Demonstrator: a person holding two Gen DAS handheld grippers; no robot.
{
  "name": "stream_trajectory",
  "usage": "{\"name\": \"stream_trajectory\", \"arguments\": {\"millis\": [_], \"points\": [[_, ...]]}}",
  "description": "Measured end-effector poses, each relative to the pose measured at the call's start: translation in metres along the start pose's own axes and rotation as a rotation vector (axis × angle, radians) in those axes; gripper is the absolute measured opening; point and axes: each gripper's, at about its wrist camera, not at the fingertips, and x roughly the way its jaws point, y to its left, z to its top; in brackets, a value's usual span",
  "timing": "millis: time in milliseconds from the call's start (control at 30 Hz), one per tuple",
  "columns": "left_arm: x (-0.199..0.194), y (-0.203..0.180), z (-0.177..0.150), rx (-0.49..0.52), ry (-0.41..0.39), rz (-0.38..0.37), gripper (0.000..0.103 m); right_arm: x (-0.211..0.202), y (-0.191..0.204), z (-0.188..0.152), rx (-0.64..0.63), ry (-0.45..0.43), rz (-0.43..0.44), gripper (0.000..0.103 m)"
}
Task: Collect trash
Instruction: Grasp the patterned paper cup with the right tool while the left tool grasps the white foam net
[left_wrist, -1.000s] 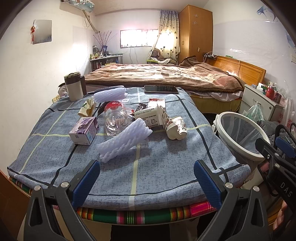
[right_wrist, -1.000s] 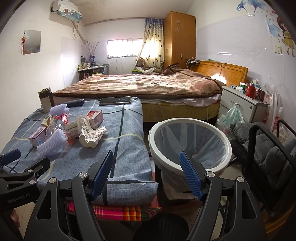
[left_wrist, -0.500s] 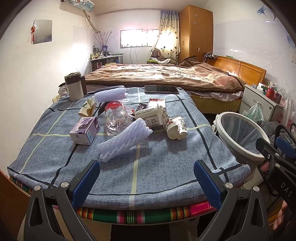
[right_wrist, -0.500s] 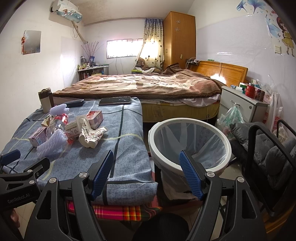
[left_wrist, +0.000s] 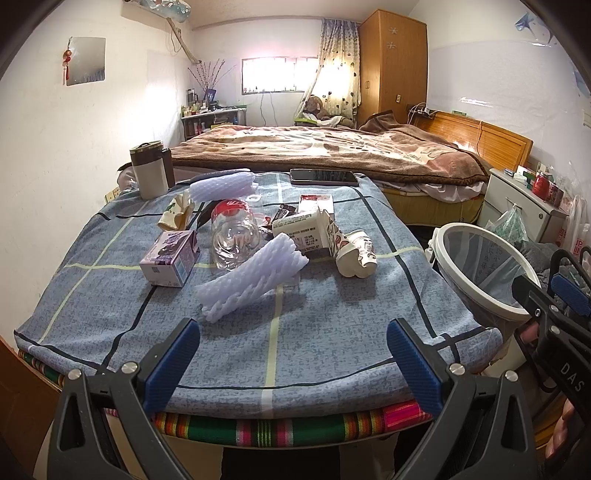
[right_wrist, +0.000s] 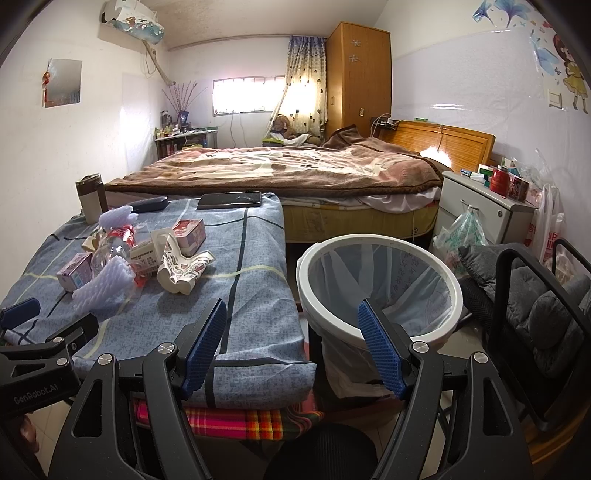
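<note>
Trash lies in a cluster on the blue checked table (left_wrist: 332, 317): a white foam net sleeve (left_wrist: 251, 280), a clear plastic bottle with a red label (left_wrist: 232, 232), a purple carton (left_wrist: 170, 256), a white milk carton (left_wrist: 306, 232), a crushed paper cup (left_wrist: 356, 253) and a second foam sleeve (left_wrist: 221, 184). The white-rimmed bin with a bag liner (left_wrist: 480, 269) stands right of the table; it also shows in the right wrist view (right_wrist: 380, 288). My left gripper (left_wrist: 291, 363) is open and empty at the table's near edge. My right gripper (right_wrist: 291, 345) is open and empty, between table corner and bin.
A tumbler (left_wrist: 149, 171) and a dark phone (left_wrist: 324, 177) sit at the table's far edge. A bed (left_wrist: 325, 151) lies beyond. A white nightstand (right_wrist: 484, 210) and a black chair with grey cushions (right_wrist: 539, 306) stand at the right.
</note>
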Motion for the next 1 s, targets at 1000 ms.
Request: {"name": "stream_trajectory", "arguments": {"millis": [1000], "points": [[0.055, 0.099, 0.010, -0.057, 0.067, -0.026, 0.097, 0.082, 0.043, 0.017, 0.014, 0.177, 0.299, 0.075]]}}
